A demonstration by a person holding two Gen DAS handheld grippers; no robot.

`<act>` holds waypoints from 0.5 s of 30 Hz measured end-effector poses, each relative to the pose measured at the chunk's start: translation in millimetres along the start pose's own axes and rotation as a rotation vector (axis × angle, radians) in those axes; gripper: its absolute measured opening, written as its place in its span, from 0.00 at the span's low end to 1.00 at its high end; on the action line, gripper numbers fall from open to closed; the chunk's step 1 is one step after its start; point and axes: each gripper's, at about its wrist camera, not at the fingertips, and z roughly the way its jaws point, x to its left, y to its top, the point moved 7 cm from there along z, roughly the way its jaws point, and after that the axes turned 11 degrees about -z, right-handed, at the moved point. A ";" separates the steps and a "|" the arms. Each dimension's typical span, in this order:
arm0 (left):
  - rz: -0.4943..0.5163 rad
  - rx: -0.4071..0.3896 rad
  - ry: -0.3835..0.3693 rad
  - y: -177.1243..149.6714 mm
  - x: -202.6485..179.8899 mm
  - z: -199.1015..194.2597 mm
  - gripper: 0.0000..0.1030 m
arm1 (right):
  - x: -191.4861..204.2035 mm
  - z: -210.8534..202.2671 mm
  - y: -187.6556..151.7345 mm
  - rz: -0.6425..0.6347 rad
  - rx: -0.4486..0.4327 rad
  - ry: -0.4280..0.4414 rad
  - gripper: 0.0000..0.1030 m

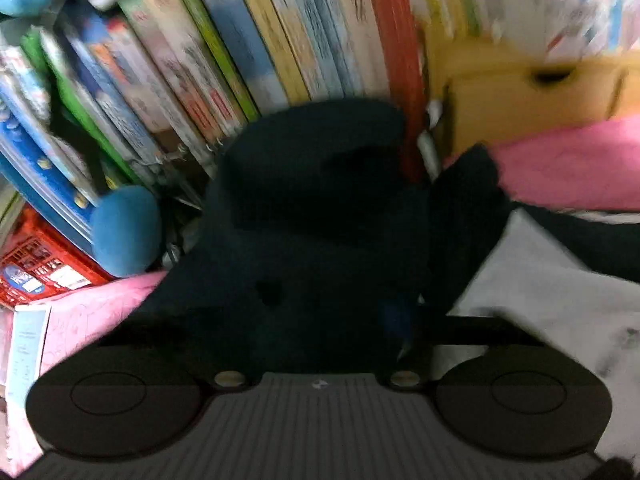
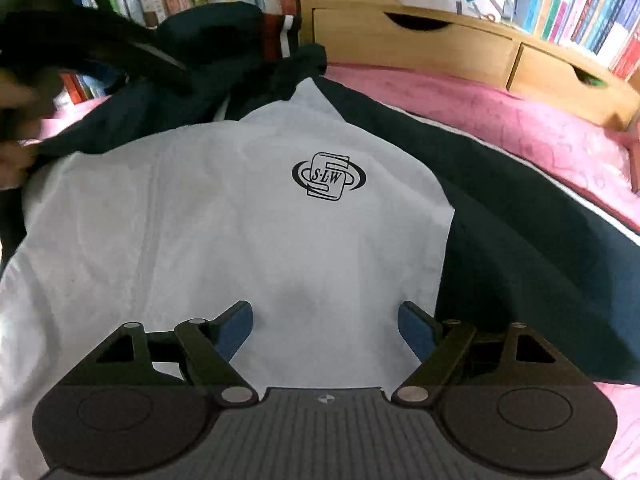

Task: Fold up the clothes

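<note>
While the jacket point(image 2: 240, 220) is lying white-back-up across the frame centre on the pink sheet point(image 2: 500, 120), I am reading folding as barely begun: left gripper point(image 1: 340, 312) is clamping its dark sleeve point(image 1: 312, 200), right gripper point(image 2: 324, 328) is hovering apart, holding nothing.

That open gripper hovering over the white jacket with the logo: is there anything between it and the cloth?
Nothing visible. The right gripper stands open directly above the white panel of the jacket, with bare cloth between its blue pads. The dark navy sleeve lies off to one side, on the pink bedsheet.
</note>
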 end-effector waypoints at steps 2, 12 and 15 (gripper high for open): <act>-0.116 0.019 -0.070 -1.3 26.0 2.5 0.09 | -3.4 4.1 0.3 -0.001 -0.004 -0.002 0.78; -0.515 -0.112 0.317 -29.8 310.4 -81.4 0.04 | -4.9 13.3 1.1 -0.048 -0.023 -0.024 0.91; -0.567 -0.095 0.307 -48.7 350.0 -92.0 0.05 | -3.6 16.3 2.4 -0.055 -0.020 -0.026 0.94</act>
